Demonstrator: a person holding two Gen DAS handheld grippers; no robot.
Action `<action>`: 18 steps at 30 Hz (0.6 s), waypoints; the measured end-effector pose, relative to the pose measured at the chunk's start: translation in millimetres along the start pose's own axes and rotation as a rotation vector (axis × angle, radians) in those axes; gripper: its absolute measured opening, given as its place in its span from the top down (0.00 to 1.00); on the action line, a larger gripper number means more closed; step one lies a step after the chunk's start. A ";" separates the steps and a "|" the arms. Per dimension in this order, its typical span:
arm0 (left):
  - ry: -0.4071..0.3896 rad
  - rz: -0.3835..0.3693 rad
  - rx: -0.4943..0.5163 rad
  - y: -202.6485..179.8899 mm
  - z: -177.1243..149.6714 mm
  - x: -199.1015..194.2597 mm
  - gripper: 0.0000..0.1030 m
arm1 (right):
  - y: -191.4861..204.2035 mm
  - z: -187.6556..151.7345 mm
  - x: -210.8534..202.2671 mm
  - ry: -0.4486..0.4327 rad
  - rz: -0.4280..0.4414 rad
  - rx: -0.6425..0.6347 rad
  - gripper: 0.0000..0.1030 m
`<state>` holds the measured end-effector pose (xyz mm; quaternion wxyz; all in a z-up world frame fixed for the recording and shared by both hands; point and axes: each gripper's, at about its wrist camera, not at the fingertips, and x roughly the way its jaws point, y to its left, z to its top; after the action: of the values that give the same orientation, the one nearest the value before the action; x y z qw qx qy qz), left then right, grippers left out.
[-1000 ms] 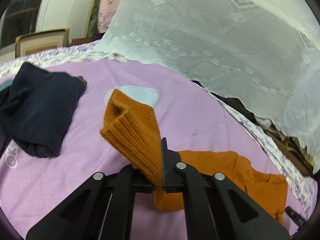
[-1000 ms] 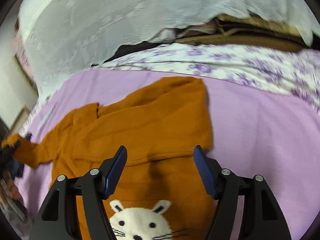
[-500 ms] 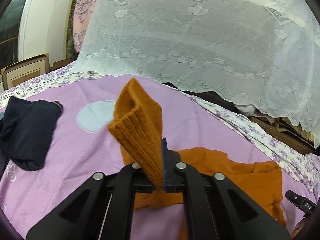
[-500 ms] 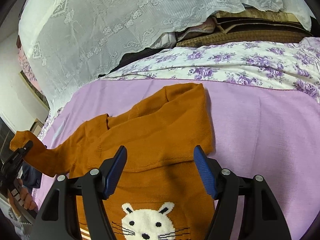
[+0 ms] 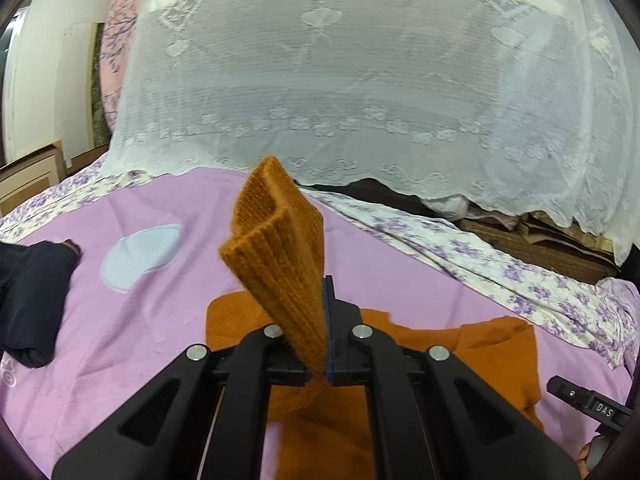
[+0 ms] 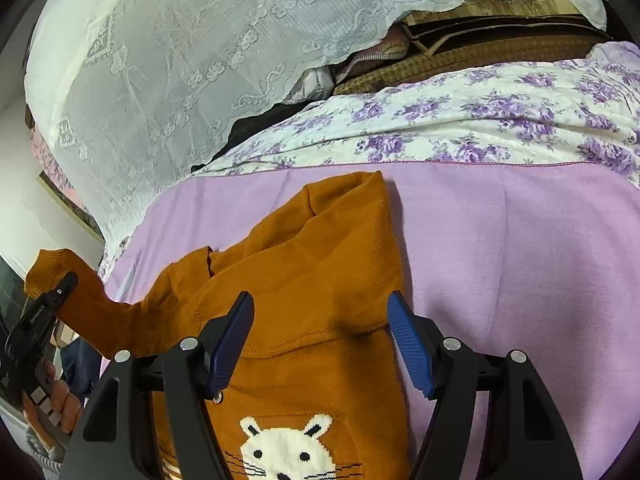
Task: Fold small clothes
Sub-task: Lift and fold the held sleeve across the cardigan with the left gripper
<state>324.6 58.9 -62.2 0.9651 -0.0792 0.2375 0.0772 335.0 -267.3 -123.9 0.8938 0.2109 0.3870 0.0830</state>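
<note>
Sweater [image 6: 312, 272], soft and limp: I am clenching my left gripper [image 5: 325, 320] on its ribbed cuff [image 5: 280, 264], right gripper [image 6: 320, 336] hanging released above the body.

My left gripper [image 5: 325, 320] is matt black plastic with bright metal screw heads, and its pads pinch the ribbed, coarse knit cuff [image 5: 280, 248] of the orange sweater [image 6: 320, 280]. My right gripper [image 6: 320, 344] has the same matt black frame, with finely ridged blue rubbery pads [image 6: 408, 344]. The sweater body is a finer, soft knit; its white rabbit face [image 6: 288, 452] is knitted in. The purple sheet [image 6: 500, 260] under it is smooth matt cloth. The floral sheet [image 6: 480, 128] looks like thin printed cotton. The white curtain [image 5: 340, 80] is sheer lace. The dark garment [image 5: 28, 300] is soft and matt
</note>
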 end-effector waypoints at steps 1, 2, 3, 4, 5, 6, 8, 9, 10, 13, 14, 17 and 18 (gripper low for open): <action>0.000 -0.007 0.006 -5.2 -0.2 0.3 0.97 | -1.2 0.8 -0.7 -0.002 0.001 0.005 0.33; 0.001 -0.015 0.016 -12.2 0.0 1.6 0.97 | -2.7 1.8 -1.4 -0.005 0.003 0.012 0.33; 0.000 -0.022 0.025 -18.9 -0.4 1.9 0.97 | -4.7 2.8 -2.1 -0.006 0.006 0.021 0.33; 0.000 -0.032 0.037 -27.1 -1.2 2.9 0.97 | -6.4 3.9 -2.3 -0.007 0.007 0.029 0.33; 0.000 -0.038 0.043 -33.8 -2.3 3.9 0.97 | -8.5 4.8 -2.5 -0.007 0.008 0.036 0.33; 0.002 -0.047 0.053 -41.9 -3.5 5.3 0.97 | -10.5 5.5 -2.8 -0.008 0.009 0.043 0.33; 0.009 -0.061 0.070 -56.1 -6.8 8.7 0.97 | -14.1 6.5 -3.5 -0.011 0.009 0.057 0.33; 0.014 -0.069 0.082 -64.8 -8.6 11.0 0.97 | -16.3 7.3 -4.1 -0.012 0.010 0.066 0.33; 0.016 -0.074 0.088 -69.3 -10.1 12.0 0.97 | -17.8 7.9 -4.4 -0.013 0.012 0.072 0.33; 0.029 -0.092 0.111 -85.7 -17.0 16.4 0.97 | -22.5 9.8 -5.4 -0.016 0.019 0.092 0.32; 0.032 -0.099 0.117 -90.7 -19.3 18.1 0.97 | -23.7 10.1 -5.6 -0.016 0.022 0.097 0.32; 0.052 -0.113 0.139 -107.0 -27.8 24.7 0.97 | -24.9 10.9 -6.2 -0.017 0.027 0.105 0.32; 0.058 -0.116 0.147 -111.6 -31.0 26.8 0.97 | -24.9 11.3 -6.7 -0.018 0.029 0.106 0.32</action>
<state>355.1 -52.8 -89.0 0.9638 -0.0241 0.2654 0.0013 338.2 -295.2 -123.6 0.8836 0.2642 0.3796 0.0733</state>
